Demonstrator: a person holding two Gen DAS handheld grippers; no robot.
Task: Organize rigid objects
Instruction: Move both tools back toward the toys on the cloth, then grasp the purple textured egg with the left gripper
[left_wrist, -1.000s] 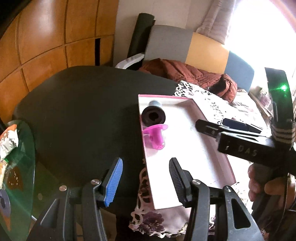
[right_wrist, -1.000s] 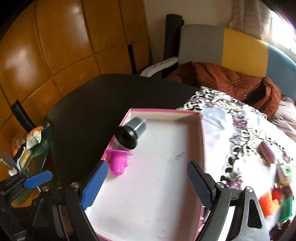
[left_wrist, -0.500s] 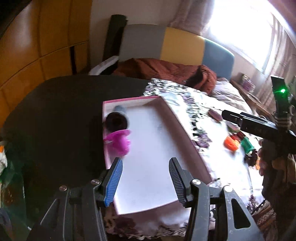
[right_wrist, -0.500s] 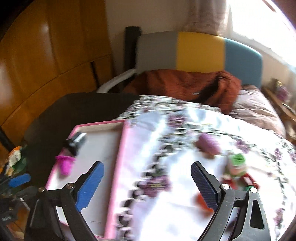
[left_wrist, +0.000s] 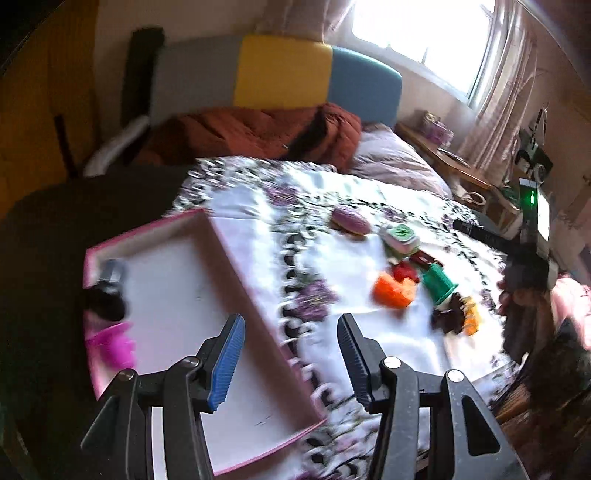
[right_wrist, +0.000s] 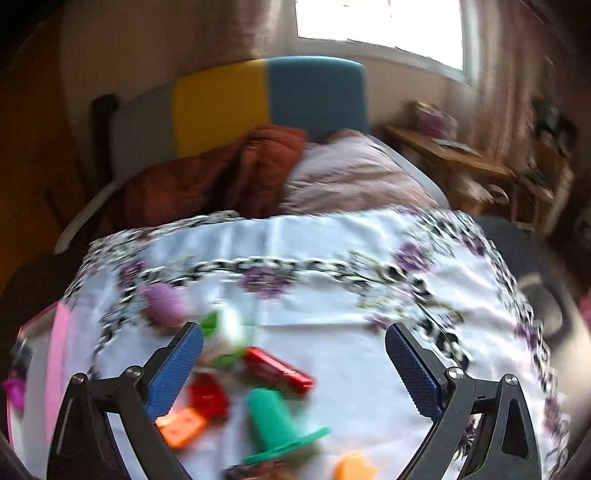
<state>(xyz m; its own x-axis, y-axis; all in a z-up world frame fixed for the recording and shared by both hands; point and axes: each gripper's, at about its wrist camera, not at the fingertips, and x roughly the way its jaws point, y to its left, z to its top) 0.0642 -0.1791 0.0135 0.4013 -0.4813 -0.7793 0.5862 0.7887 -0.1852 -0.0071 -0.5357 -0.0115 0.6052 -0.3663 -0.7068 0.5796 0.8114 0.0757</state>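
Observation:
A pink-rimmed white tray on the flowered cloth holds a black and grey cylinder and a magenta cup at its left side. To its right lies a heap of toys: a purple oval, a green-topped box, an orange block and a green cone. My left gripper hangs open over the tray's right rim, empty. My right gripper hovers over the heap, its jaws opening, gripping nothing; a red bar and the green cone lie below it.
The flowered cloth covers a dark round table. Behind it are a rust-coloured blanket, a pale pillow and a grey, yellow and blue headboard. A wooden side table stands at the back right. A hand holds the right gripper.
Both views have swung right, from the tray toward the toy heap. The right gripper has moved off the tray to above the toys, and its jaws stand wider. The left jaws are unchanged.

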